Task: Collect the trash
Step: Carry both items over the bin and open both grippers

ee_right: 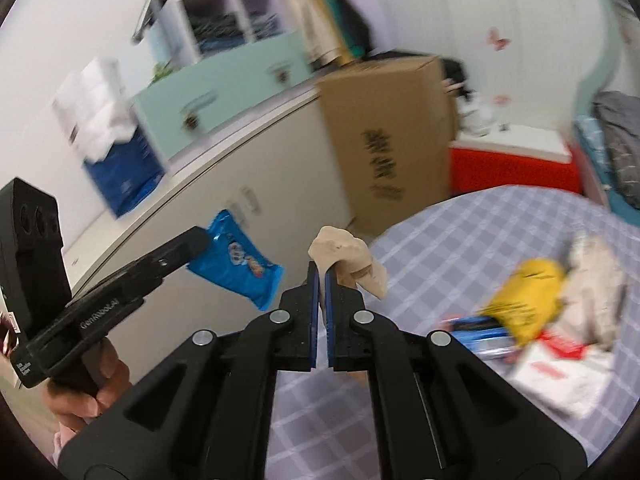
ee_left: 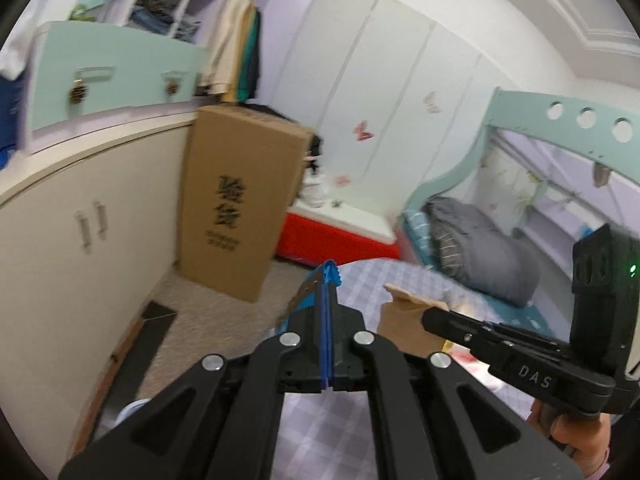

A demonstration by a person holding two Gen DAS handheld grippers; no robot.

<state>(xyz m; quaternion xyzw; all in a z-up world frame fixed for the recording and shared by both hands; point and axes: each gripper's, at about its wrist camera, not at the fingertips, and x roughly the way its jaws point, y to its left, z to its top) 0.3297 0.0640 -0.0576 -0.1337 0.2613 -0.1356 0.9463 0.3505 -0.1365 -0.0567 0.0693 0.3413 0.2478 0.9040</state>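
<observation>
In the left wrist view my left gripper (ee_left: 329,280) is shut on a blue snack wrapper (ee_left: 307,300), whose crimped edge sticks out to the left of the fingertips. The right wrist view shows the same wrapper (ee_right: 240,260) hanging from the left gripper (ee_right: 198,242). My right gripper (ee_right: 321,276) is shut on a crumpled tan paper (ee_right: 344,256), which bulges above and to the right of its blue pads. From the left wrist view the right gripper (ee_left: 430,316) holds that tan paper (ee_left: 404,308) over the table. Both grippers hang above the near left edge of the checked tablecloth (ee_right: 460,240).
On the tablecloth's right side lie a yellow bag (ee_right: 528,300), a grey-white crumpled wad (ee_right: 592,280), a blue packet (ee_right: 480,336) and white packaging (ee_right: 560,376). A tall cardboard box (ee_left: 240,204) leans on a cream cabinet (ee_left: 80,240). A red box (ee_left: 336,236) and a bed (ee_left: 480,256) stand behind.
</observation>
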